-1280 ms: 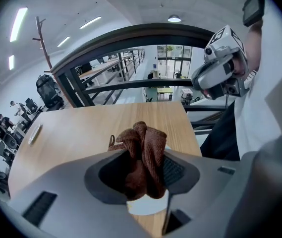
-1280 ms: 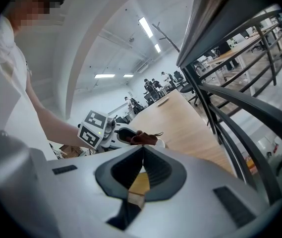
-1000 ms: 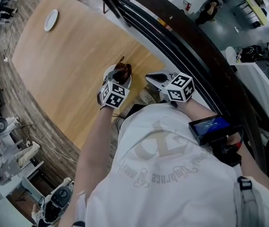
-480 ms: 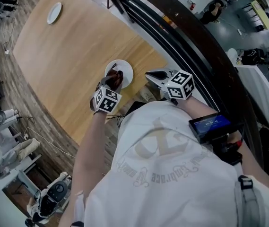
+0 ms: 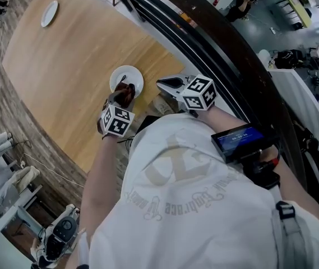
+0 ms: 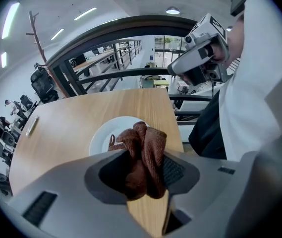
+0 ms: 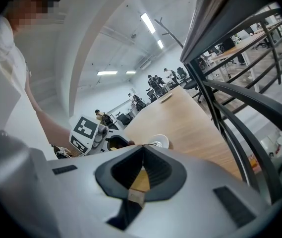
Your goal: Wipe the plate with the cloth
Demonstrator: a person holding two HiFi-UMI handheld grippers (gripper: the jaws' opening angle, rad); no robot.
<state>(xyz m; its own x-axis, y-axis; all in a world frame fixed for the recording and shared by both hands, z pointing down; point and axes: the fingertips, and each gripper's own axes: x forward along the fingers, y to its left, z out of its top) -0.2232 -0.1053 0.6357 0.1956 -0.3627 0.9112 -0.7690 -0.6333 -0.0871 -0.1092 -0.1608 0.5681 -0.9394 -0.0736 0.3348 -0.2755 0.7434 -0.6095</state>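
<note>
Jaws of the left gripper [image 6: 144,171] pinch the bunched brown cloth [image 6: 145,143]. The white plate [image 6: 103,138] lies just ahead of them on the wooden surface [image 6: 61,128]. Right gripper [image 7: 141,150] jaws are pressed together, empty.

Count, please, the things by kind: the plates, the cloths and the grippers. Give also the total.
Plates: 2, the near plate and the far plate.
Cloths: 1, the brown cloth, clamped in the left gripper.
Grippers: 2, the left gripper and the right gripper, which is shut and empty.
Total: 5.
</note>
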